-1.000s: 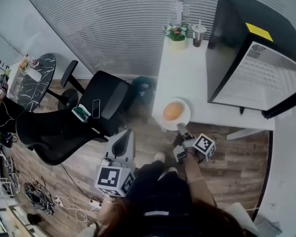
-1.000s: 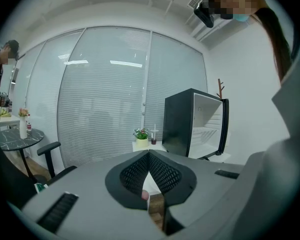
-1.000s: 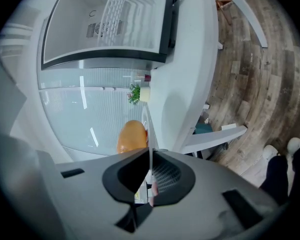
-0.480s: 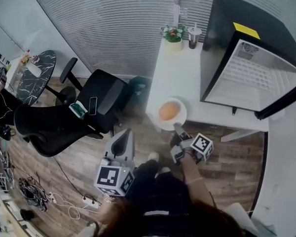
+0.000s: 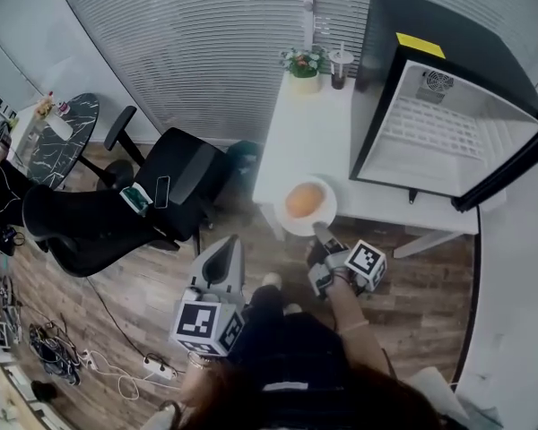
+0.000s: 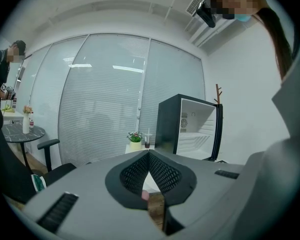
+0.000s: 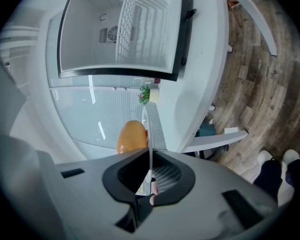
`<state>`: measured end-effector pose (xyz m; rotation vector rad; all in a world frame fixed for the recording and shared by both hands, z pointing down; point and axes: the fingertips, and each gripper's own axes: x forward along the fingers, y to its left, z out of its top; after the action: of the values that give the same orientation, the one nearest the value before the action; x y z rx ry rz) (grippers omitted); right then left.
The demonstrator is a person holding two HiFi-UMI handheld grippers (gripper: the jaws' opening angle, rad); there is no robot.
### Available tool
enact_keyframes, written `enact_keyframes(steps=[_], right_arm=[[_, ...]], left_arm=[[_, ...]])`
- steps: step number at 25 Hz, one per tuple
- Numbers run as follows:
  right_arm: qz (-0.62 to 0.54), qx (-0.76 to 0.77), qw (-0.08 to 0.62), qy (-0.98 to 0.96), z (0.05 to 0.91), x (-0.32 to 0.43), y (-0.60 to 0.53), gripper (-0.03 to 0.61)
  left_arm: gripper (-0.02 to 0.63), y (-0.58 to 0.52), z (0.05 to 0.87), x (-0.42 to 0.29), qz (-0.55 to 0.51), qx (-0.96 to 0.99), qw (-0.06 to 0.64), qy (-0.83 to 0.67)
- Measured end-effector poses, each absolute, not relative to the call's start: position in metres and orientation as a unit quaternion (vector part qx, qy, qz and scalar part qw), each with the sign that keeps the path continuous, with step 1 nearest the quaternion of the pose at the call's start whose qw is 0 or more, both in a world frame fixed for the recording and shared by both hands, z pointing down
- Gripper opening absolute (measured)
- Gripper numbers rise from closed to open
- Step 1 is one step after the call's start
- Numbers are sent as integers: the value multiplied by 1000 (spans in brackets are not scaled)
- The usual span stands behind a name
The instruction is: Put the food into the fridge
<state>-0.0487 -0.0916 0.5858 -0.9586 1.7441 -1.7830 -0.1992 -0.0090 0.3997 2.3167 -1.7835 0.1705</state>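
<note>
In the head view the person's own hair and dark top cover the bottom of the frame, and the fridge (image 5: 448, 124) loses the outer edge of its open door at the right border. There the right gripper (image 5: 321, 233) is too small for its grip to be read. In the left gripper view the gripper's grey body hides everything low in front of the fridge, so neither plate nor bun shows. In the right gripper view the plate (image 7: 149, 129) appears only edge-on, as 1 thin white line, and the bun (image 7: 131, 136) is partly behind a jaw.

Only the head view gives the layout: the bun (image 5: 305, 200) lies on the plate (image 5: 291, 225), outside the fridge, off its open front on the person's side, over the near edge of the white table (image 5: 314, 133) that carries the fridge. A potted plant (image 5: 303, 64) and a cup (image 5: 340, 64) stand just beside the fridge's closed side. An office chair (image 5: 143, 204) is well apart from the fridge. Only the right gripper view looks straight into the fridge's white interior with its wire shelf (image 7: 140, 21).

The right gripper (image 7: 150, 156) is clenched on the plate's rim, its 2 jaws nearly together. The left gripper (image 6: 149, 154) has its 2 jaws pressed together on nothing, pointing toward the fridge from a distance.
</note>
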Motion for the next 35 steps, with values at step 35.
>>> enact_keyframes(steps=[35], right_arm=[[-616, -398, 280, 619, 562, 96, -106, 12]], left_arm=[[5, -92, 408, -50, 63, 856, 112, -501]])
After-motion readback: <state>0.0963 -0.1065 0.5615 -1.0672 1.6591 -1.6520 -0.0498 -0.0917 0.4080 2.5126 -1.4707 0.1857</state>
